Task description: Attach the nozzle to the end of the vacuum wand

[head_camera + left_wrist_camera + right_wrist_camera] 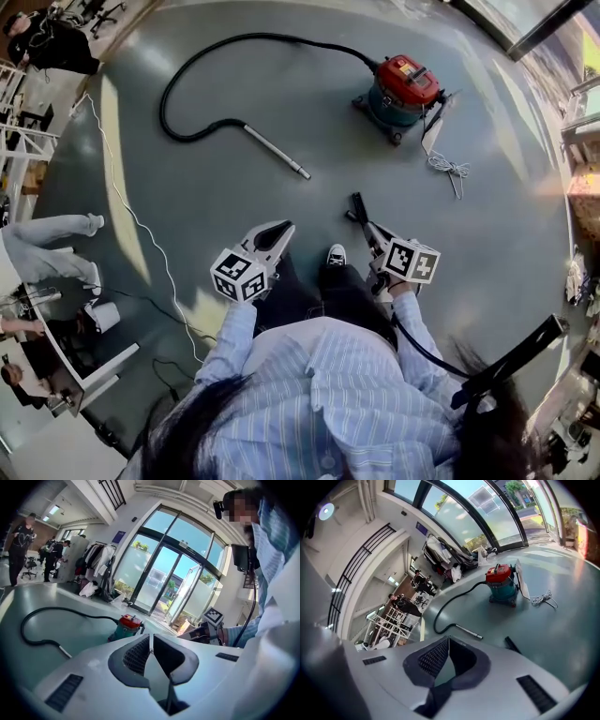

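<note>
- The person stands on the grey floor [487,234] and holds one gripper in each hand, both pointing forward and down.
- The left gripper [284,228] [150,637] has its jaws closed together, tip against tip. Nothing is between them.
- The right gripper [370,230] [448,639] is also closed, and it is empty too.
- The nozzle [357,206] [512,644] is a narrow black piece that lies flat on the floor, near the person. In the head view it is just in front of the right gripper's tips. In the right gripper view it lies to the right of the jaws and apart from them.
- The wand [277,150] [468,631] [63,649] is a thin metal tube that lies on the floor farther away, a little to the left of the nozzle. Its free end points toward the near right. The wand and the nozzle are well apart, with bare floor between them.
- A black hose [187,84] [445,606] [56,611] goes from the far end of the wand in a wide curve to the vacuum cleaner [403,89] [502,585] [126,626].
- The vacuum cleaner has a red top and a teal body, and it stands at the far right.
- A white power cord [448,167] lies in a loose bundle just on the near side of the vacuum cleaner.
- One shoe [336,255] of the person shows between the two grippers.
- A thin white cable [131,216] runs along the floor on the left side.
</note>
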Tool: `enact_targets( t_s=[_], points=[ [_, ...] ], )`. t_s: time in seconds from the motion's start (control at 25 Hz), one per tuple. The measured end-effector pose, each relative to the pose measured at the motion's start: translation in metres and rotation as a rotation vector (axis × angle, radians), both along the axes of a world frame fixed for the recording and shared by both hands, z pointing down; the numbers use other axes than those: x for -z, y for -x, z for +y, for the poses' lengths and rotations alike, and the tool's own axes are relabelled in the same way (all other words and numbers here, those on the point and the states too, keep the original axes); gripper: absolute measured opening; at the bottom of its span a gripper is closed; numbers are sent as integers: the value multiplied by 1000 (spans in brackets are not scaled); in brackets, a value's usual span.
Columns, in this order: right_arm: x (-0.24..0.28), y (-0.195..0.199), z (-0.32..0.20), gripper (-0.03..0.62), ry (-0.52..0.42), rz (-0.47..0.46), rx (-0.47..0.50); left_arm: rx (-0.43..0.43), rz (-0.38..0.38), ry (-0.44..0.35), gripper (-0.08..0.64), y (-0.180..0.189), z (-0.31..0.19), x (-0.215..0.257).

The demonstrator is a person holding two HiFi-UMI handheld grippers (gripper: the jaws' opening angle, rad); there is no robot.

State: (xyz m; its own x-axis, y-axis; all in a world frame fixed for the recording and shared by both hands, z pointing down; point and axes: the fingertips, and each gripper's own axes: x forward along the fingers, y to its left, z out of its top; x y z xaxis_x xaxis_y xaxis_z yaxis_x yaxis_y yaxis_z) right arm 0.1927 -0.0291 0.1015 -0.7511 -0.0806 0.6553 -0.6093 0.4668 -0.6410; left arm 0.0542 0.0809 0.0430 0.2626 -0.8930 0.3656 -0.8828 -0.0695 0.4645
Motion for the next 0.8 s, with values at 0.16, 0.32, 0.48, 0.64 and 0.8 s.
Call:
enact_targets(
  t_s=[0.16, 0.32, 0.48, 0.64, 0.8],
  points=[
    [-8, 18, -16, 8, 7, 18, -75, -157, -11, -1, 8, 20, -24, -6],
    [-13, 41, -18, 8, -1, 40, -215, -286, 10, 14, 8, 59, -36, -17],
    [-13, 73, -15, 8, -7, 44, -371, -429, 4, 59, 9, 112, -45, -32],
    [-16, 105, -10, 8, -10, 63, -484, -550, -4, 99, 48, 165, -59, -44],
    [-35, 122, 13, 8, -30, 62, -539, -672, -16, 133, 94, 189, -54, -71]
  ],
)
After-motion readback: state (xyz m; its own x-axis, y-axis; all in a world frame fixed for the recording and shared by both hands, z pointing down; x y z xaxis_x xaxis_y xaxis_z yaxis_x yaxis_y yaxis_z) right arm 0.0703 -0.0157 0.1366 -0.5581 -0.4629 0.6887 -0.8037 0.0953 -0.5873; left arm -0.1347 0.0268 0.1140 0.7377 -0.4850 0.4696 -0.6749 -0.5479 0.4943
